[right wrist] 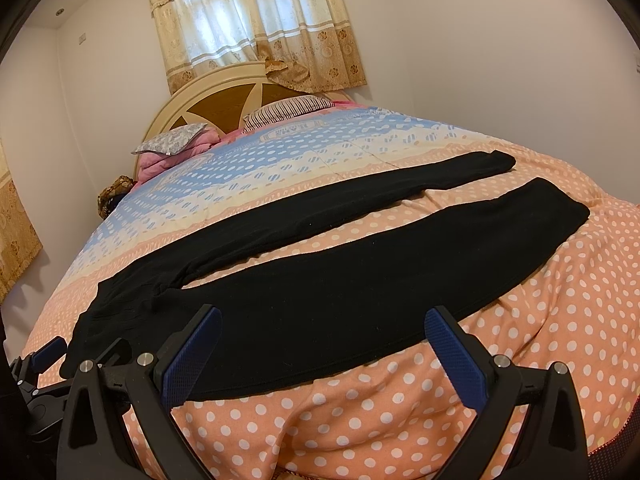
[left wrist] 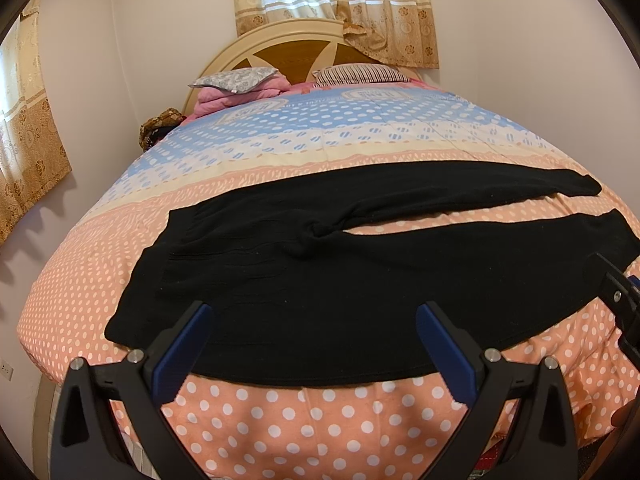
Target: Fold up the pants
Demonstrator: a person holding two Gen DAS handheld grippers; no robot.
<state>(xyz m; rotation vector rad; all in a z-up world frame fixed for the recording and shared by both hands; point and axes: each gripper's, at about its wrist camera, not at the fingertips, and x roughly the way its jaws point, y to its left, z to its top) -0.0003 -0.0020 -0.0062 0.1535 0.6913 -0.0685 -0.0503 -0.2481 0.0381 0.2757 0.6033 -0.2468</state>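
— Pants (left wrist: pixel 320 280), black, lie spread flat across the polka-dot bedspread (left wrist: pixel 320 420), waistband to the left, both legs running right with a strip of bedspread showing between them.

— And the claws?

— Left gripper (left wrist: pixel 316 312) is released, its blue pads spread wide above the near edge of the pants, holding nothing. Right gripper (right wrist: pixel 324 316) is likewise released, hovering over the nearer leg's hem edge.

— Anything else?

— Pillows (left wrist: pixel 236 78) by the headboard (left wrist: pixel 288 46).
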